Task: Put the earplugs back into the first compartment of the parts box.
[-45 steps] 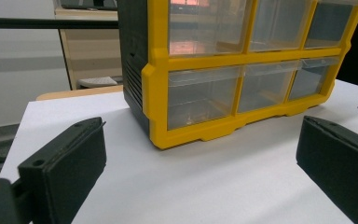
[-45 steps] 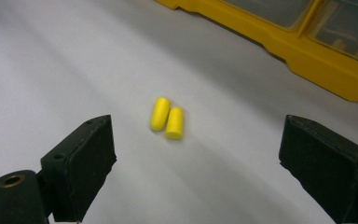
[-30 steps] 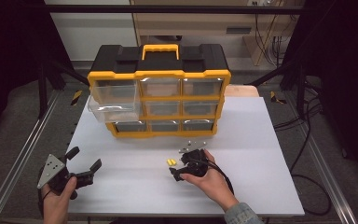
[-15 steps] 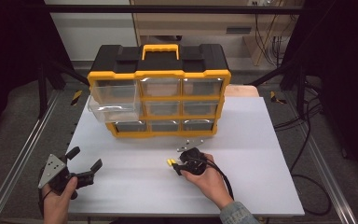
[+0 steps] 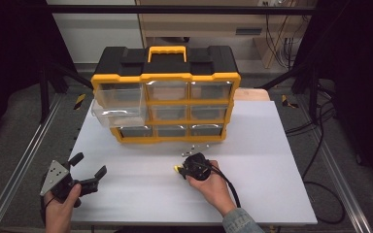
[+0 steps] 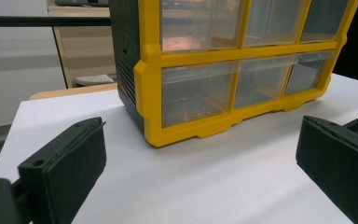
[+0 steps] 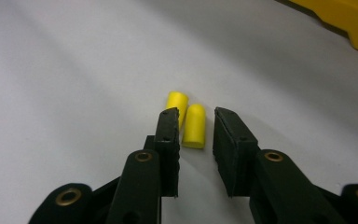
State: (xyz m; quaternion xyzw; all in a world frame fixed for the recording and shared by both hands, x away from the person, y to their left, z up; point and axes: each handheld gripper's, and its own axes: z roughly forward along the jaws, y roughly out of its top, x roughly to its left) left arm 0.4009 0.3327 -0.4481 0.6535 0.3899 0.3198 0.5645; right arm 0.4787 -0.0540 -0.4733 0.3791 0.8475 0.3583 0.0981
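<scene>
My right gripper (image 7: 193,128) has just been closing, now narrow around one yellow earplug (image 7: 194,126); its left jaw may nudge the touching earplug (image 7: 177,106) beside it away.

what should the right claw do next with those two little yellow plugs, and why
Probably keep closing on the nearer small yellow foam plug. The right claw has just been closing, and that plug lies between its jaws with gaps still showing on both sides, so it isn't gripped yet. The second yellow foam plug lies just beyond the left jaw tip, so easing slightly away from it may avoid nudging it.
</scene>
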